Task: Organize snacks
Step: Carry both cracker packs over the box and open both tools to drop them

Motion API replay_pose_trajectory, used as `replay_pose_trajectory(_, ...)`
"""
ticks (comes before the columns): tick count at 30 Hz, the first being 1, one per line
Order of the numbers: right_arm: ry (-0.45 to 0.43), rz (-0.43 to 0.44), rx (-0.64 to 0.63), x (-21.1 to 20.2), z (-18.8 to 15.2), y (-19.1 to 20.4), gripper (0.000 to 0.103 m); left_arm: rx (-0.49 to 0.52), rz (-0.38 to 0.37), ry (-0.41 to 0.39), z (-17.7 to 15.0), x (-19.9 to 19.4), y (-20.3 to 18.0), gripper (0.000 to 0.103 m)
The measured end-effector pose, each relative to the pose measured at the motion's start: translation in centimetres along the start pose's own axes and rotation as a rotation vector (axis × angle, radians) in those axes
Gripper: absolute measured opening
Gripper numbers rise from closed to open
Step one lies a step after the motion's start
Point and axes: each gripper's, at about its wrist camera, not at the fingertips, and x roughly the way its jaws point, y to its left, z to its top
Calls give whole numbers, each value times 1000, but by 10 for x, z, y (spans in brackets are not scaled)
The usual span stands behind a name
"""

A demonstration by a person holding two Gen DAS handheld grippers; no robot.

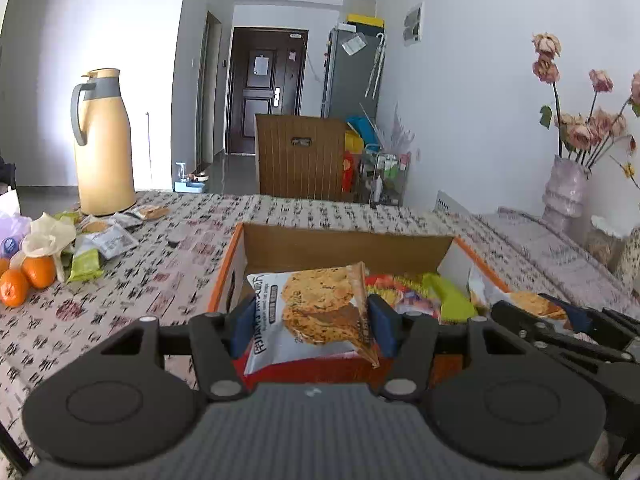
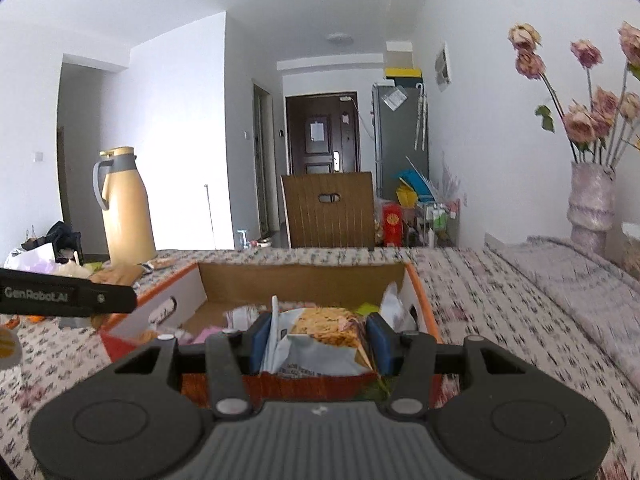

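Observation:
An open cardboard box (image 1: pixel 344 248) with orange edges sits on the patterned table and holds several snack packets. My left gripper (image 1: pixel 310 324) is shut on a white cracker packet (image 1: pixel 316 312) and holds it over the box's near edge. My right gripper (image 2: pixel 316 340) is shut on a similar cracker packet (image 2: pixel 324 340), also over the box (image 2: pixel 300 280). The right gripper shows at the right of the left wrist view (image 1: pixel 560 320). A pile of loose snack packets (image 1: pixel 100 240) lies on the table at the far left.
A yellow thermos jug (image 1: pixel 104 144) stands at the table's far left, with oranges (image 1: pixel 28 276) and plastic bags beside the pile. A vase of dried roses (image 1: pixel 564 188) stands at the right. A wooden chair back (image 1: pixel 300 156) is behind the table.

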Motion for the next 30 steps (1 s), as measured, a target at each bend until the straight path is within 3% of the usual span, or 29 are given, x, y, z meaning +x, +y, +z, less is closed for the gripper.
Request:
replay_pose_trajectory(17, 10, -6, -22, 79, 30, -4, 49, -15, 41, -7, 42, 64, -11, 59)
replay_pose_trajectory(30, 47, -14, 11, 105, 16, -14, 50, -40, 50, 34, 29, 102, 3, 59)
